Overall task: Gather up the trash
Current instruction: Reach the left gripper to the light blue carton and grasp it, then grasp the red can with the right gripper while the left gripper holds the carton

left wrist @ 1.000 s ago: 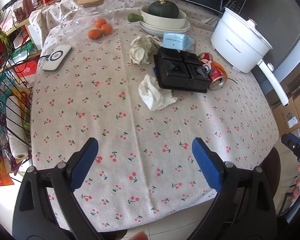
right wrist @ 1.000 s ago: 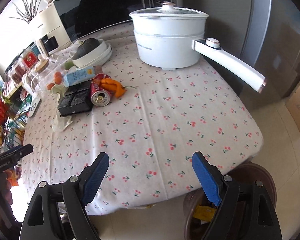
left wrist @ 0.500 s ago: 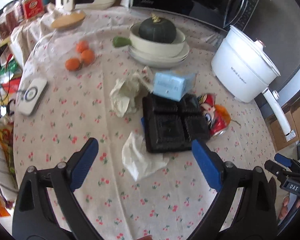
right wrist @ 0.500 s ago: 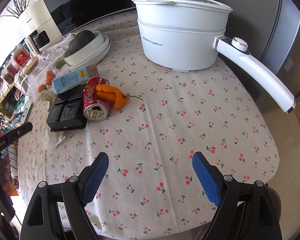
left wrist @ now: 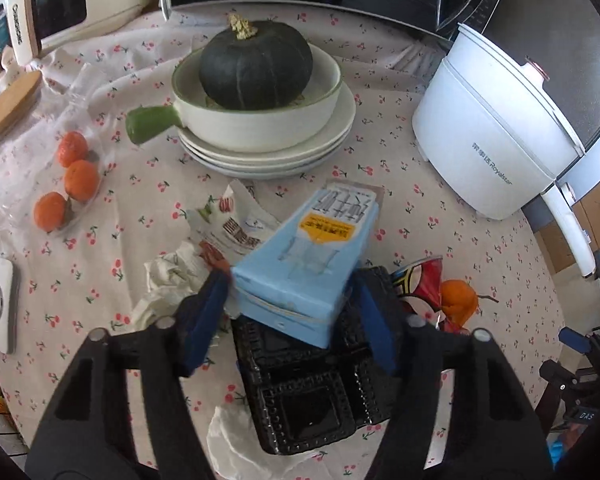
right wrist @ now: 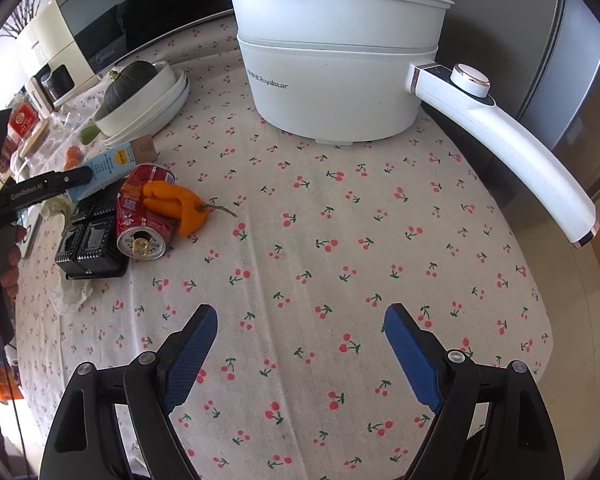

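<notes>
Cherry-print cloth covers the counter (left wrist: 400, 208), and on it the blue carton (left wrist: 308, 264) lies tilted, its near end propped on the black tray (left wrist: 312, 392), its far end toward the stacked plates (left wrist: 268, 156). My left tongs (left wrist: 290, 320) have just been closing and now straddle that near end, pads at both side walls; whether they press yet I cannot tell. I judge the grip should land square on the flat sides, firm but not crushing, then lift straight up so the tray stays put. Beside the carton lie crumpled paper (left wrist: 172, 276) on one flank and a crushed red can (right wrist: 144, 216) on the other. My right tongs (right wrist: 300, 352) hang released, well apart from the carton
</notes>
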Available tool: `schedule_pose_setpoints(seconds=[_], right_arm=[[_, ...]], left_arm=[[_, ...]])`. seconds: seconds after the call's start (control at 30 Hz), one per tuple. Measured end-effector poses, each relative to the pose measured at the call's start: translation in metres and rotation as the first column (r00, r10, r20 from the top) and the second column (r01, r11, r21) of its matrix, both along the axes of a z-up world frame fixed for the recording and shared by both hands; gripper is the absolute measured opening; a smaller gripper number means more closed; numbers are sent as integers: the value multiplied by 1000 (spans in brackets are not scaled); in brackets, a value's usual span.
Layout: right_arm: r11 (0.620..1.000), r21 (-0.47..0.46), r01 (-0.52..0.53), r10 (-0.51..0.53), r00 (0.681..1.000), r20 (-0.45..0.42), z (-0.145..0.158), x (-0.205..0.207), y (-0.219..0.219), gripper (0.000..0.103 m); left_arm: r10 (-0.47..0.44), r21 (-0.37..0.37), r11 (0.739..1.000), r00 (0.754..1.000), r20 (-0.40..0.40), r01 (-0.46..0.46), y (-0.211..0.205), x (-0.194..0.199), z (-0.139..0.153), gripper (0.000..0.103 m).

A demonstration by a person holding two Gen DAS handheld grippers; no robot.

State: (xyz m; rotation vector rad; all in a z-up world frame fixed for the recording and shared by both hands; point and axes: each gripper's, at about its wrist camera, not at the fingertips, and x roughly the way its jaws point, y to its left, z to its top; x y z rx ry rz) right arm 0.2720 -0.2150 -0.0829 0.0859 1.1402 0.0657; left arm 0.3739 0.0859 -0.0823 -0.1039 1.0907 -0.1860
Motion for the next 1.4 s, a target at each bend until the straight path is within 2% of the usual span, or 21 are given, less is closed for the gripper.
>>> schedule_pose_setpoints(seconds=[0.17,0.37,0.47,0.53,0.6,0.67,0.83,0.93,1.13,1.4], right_arm=[[1000,22,2,-2,1000,0,-3,8,8,87],[994,68,-81,78,996,42,2,21,49,87],[986,122,-113,107,993,54,2,33,72,86],[981,148,-125,116,991,64,0,41,85,83],[974,179,-140,131,990,61,-5,50,96,75],[969,207,-138,132,990,43,-13,59,106,74],[972,216,-88,91,996,-5,-35,77,120,72],[971,224,-89,94,996,-10,-44,83,122,59],[974,205,-93,93,996,10,-33,68,112,58],[970,202,-133,122,990,66,11,18,83,57]], left_arm=[[48,-64,997,998,46,-45,7,-18,12,55],[109,-129,987,989,104,-96,25,-61,42,52],[121,-94,990,981,151,-108,32,-84,59,52],[124,-61,992,974,189,-115,37,-97,68,52],[126,-41,992,969,214,-120,42,-108,75,52],[136,-37,991,963,233,-131,48,-117,80,52],[147,-23,989,961,233,-146,54,-131,84,52],[150,-8,988,963,225,-152,53,-139,81,52],[150,-8,988,961,231,-152,50,-152,87,52],[129,-27,992,965,227,-126,31,-180,93,52]])
